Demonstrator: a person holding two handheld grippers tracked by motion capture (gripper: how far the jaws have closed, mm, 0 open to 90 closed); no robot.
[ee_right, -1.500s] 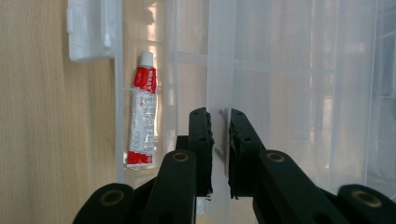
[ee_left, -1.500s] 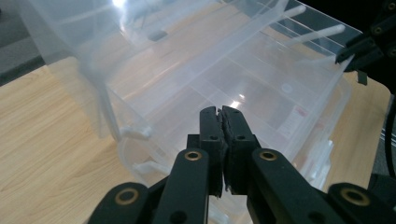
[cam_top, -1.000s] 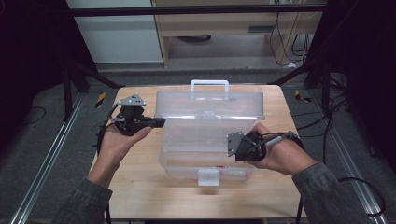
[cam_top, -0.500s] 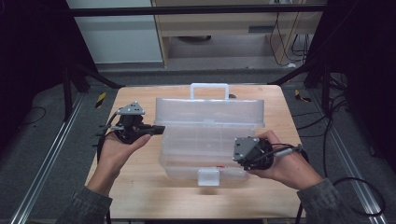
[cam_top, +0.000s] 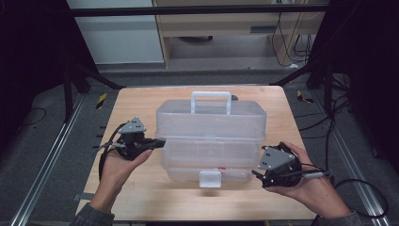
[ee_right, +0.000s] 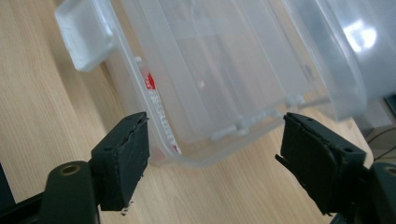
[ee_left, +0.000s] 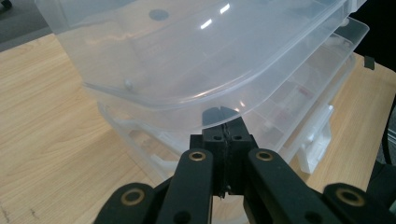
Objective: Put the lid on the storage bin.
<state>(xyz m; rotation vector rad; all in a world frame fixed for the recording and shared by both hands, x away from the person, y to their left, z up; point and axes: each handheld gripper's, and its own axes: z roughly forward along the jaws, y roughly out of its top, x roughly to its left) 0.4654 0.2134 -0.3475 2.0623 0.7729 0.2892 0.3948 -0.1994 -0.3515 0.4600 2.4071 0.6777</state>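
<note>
Left claw pinched together, tips right under the clear box's upper tray edge; right claw spread wide, box corner just ahead.

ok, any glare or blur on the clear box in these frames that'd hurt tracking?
High view: soft overall, dim dark surround, the clear box evenly lit with no strong glare. Left gripper view: small bright highlights on the box lid; the left gripper is sharp. Right gripper view: one blown-out glare patch on the upper tier, which looks soft; the right gripper is sharp.
</note>
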